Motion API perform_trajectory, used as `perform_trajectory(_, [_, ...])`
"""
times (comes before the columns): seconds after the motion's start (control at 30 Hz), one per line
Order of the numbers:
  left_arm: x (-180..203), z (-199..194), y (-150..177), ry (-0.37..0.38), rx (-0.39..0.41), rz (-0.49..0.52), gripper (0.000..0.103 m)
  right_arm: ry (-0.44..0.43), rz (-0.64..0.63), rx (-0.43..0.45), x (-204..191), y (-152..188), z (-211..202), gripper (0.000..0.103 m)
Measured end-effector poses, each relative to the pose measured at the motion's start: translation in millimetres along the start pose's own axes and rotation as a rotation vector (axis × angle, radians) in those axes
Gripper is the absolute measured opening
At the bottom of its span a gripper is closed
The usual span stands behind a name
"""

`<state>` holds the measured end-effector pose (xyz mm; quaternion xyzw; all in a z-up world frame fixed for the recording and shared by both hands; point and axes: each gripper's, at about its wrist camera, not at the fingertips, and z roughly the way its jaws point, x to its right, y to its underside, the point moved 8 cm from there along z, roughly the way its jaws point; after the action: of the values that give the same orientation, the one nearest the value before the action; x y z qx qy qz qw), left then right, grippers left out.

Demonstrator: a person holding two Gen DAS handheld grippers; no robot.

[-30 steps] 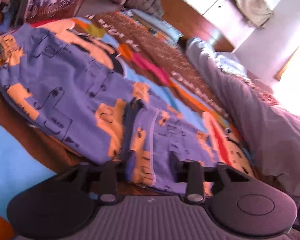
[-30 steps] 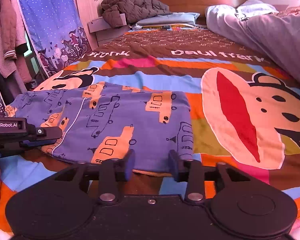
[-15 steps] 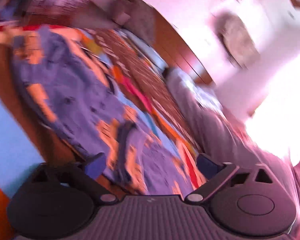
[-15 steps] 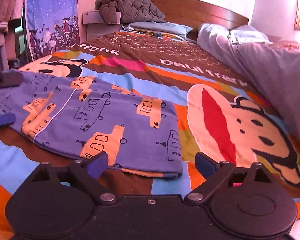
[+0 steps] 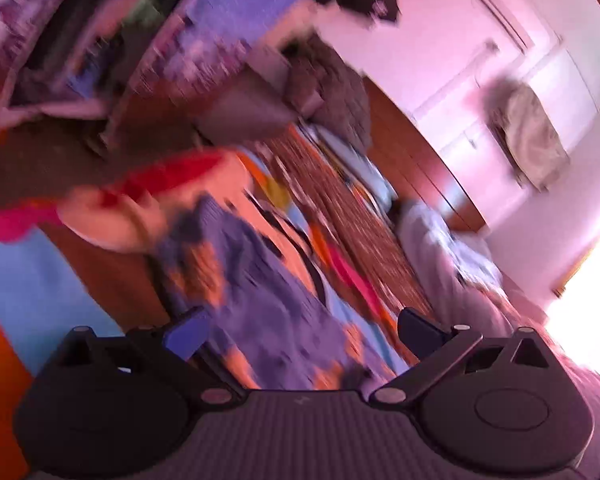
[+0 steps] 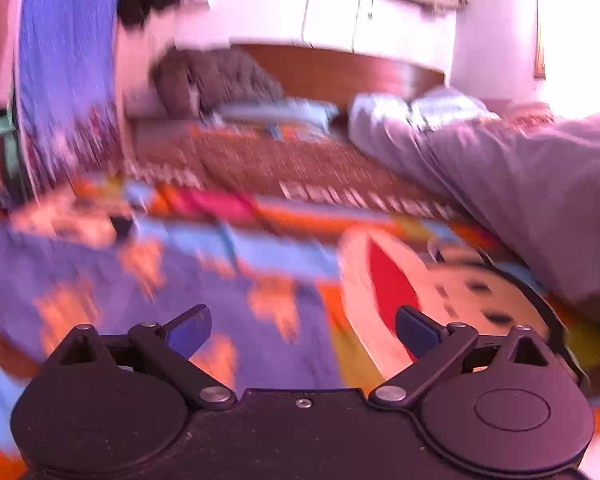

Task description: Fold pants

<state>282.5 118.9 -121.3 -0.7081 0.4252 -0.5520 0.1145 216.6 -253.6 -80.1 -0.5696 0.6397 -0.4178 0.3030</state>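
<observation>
The purple pants with orange bus prints (image 6: 148, 292) lie folded flat on the colourful cartoon bedspread (image 6: 440, 292). Both views are blurred by motion. My right gripper (image 6: 303, 330) is open and empty, raised above the near edge of the pants. In the left wrist view the pants (image 5: 268, 304) lie below my left gripper (image 5: 304, 330), which is open and empty and tilted to one side.
A grey duvet (image 6: 520, 184) is heaped along the right side of the bed. A brown quilted jacket (image 6: 216, 80) and pillows lie by the wooden headboard (image 6: 340, 68). A blue curtain (image 6: 68, 60) hangs at the left.
Both grippers let go of the pants' near edge, opened wide and lifted back and up. The pants stay flat on the bed.
</observation>
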Motion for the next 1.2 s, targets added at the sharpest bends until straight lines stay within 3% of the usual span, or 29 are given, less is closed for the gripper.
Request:
perform_trajectory(0.07, [-16.0, 3.0, -0.2, -0.077, 0.047, -0.034, 0.102, -0.042, -0.102, 0.015, -25.0, -17.0, 11.3, 0.102])
perform_trajectory(0.2, [-18.2, 6.5, -2.1, -0.072, 0.059, -0.03, 0.103, -0.126, -0.217, -0.064, -72.8, -16.8, 44.9, 0.1])
perform_trajectory(0.37, [-29.8, 8.4, -5.6, -0.073, 0.073, -0.101, 0.103, -0.1, -0.33, -0.007, -117.6, -21.5, 74.7, 0.098])
perform_trajectory(0.43, [-32.0, 12.6, -7.2, -0.093, 0.082, -0.116, 0.103, -0.1, -0.403, -0.061, -132.5, -9.8, 99.1, 0.097])
perform_trajectory(0.5, [-33.6, 8.1, -5.2, -0.088, 0.083, -0.112, 0.103, -0.136, -0.441, -0.124, -143.4, 0.7, 114.5, 0.09])
perform_trajectory(0.57, [-35.5, 4.8, -5.5, -0.063, 0.097, -0.124, 0.103, -0.151, -0.4, -0.087, -138.9, -13.2, 102.0, 0.089])
perform_trajectory(0.67, [-38.0, 3.4, -5.3, -0.054, 0.101, -0.132, 0.103, -0.196, -0.294, -0.012, -117.0, -33.7, 59.4, 0.1])
perform_trajectory(0.77, [-38.5, 6.2, -5.2, -0.079, 0.085, -0.128, 0.103, -0.171, -0.251, -0.068, -82.8, -20.0, 23.5, 0.102])
perform_trajectory(0.9, [-32.0, 21.0, -8.7, -0.178, -0.015, -0.076, 0.103, -0.01, -0.434, -0.105, -67.8, 22.8, 15.4, 0.102])
perform_trajectory(1.03, [-35.4, 22.3, -16.3, -0.19, -0.017, -0.134, 0.103, -0.01, -0.449, -0.141, -70.8, 50.6, 29.2, 0.101])
perform_trajectory(1.13, [-39.8, 20.1, -20.0, -0.198, 0.005, -0.183, 0.101, 0.006, -0.481, -0.112, -75.6, 50.8, 25.7, 0.102])
perform_trajectory(1.2, [-42.5, 19.0, -20.3, -0.228, 0.02, -0.191, 0.091, 0.008, -0.493, -0.107, -76.1, 54.0, 24.8, 0.102])
